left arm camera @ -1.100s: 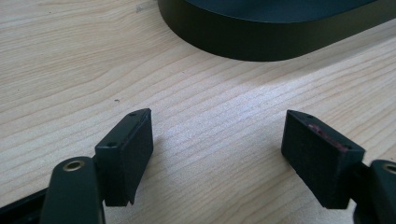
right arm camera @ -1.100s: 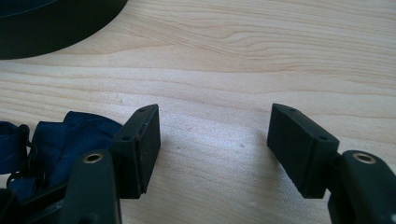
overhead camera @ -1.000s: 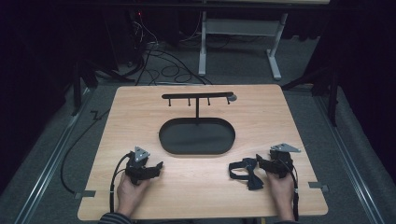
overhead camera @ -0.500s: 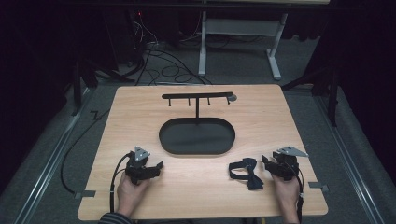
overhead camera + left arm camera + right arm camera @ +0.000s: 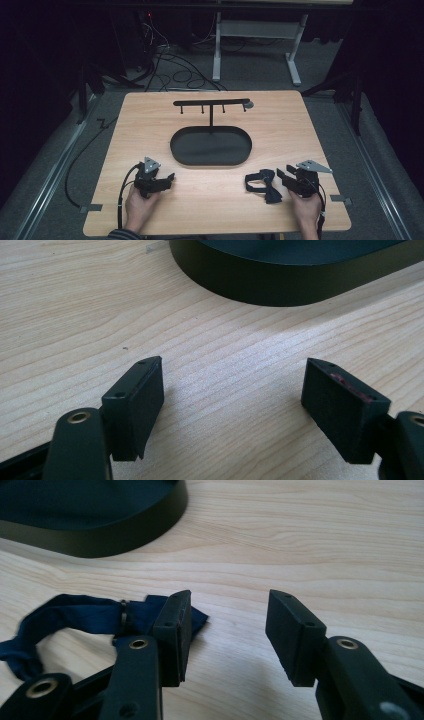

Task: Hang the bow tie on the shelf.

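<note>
Lying just beside the right tongs, a bow tie; both tongs gape apart.

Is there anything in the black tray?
Empty, as far as the high view shows. The tray has a bare dark floor, and the bow tie lies outside it on the table.

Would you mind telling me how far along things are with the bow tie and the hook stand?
Nothing looks done yet: the dark blue bow tie lies flat on the table, and the stand's hook bar is bare. Nothing is in hand: the right gripper is open beside the tie and the left gripper is open over bare wood. Picking up and probably hanging remain.
</note>
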Demonstrator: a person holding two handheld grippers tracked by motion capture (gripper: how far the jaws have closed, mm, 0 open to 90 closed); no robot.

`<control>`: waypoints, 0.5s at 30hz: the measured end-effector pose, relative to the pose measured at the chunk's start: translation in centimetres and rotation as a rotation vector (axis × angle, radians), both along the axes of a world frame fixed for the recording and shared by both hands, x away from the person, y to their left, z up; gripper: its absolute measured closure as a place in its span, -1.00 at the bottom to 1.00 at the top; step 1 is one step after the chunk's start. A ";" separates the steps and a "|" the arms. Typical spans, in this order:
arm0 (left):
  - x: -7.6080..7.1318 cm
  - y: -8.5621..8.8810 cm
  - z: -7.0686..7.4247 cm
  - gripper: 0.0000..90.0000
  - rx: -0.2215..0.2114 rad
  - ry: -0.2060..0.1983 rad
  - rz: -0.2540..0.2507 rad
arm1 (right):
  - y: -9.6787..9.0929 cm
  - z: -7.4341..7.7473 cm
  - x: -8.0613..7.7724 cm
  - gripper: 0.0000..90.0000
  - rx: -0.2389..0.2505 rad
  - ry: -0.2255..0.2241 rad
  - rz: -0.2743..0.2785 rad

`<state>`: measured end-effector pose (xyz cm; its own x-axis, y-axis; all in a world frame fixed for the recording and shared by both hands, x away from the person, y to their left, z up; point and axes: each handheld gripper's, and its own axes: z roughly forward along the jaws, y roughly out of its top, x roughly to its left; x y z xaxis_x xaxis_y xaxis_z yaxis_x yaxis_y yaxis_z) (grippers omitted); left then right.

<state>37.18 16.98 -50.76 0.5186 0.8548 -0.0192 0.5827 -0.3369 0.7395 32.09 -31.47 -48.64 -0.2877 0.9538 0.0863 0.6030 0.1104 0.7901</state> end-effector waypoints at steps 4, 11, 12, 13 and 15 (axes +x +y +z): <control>0.0 0.0 0.0 -0.43 0.000 0.000 0.000 | 0.8 0.4 -0.2 0.22 0.006 -0.016 0.031; 0.0 0.0 0.0 -0.43 0.000 0.001 -0.001 | 2.2 1.0 -0.1 0.21 0.010 -0.012 0.079; 0.0 0.0 0.0 -0.43 0.000 0.000 -0.001 | 2.3 1.0 0.0 0.21 0.009 -0.013 0.086; 0.0 0.0 0.0 -0.43 0.000 0.000 -0.002 | 2.6 1.1 0.1 0.21 0.008 -0.008 0.095; 0.0 0.0 0.0 -0.43 0.000 0.001 -0.001 | 3.1 1.2 0.2 0.21 0.006 -0.005 0.108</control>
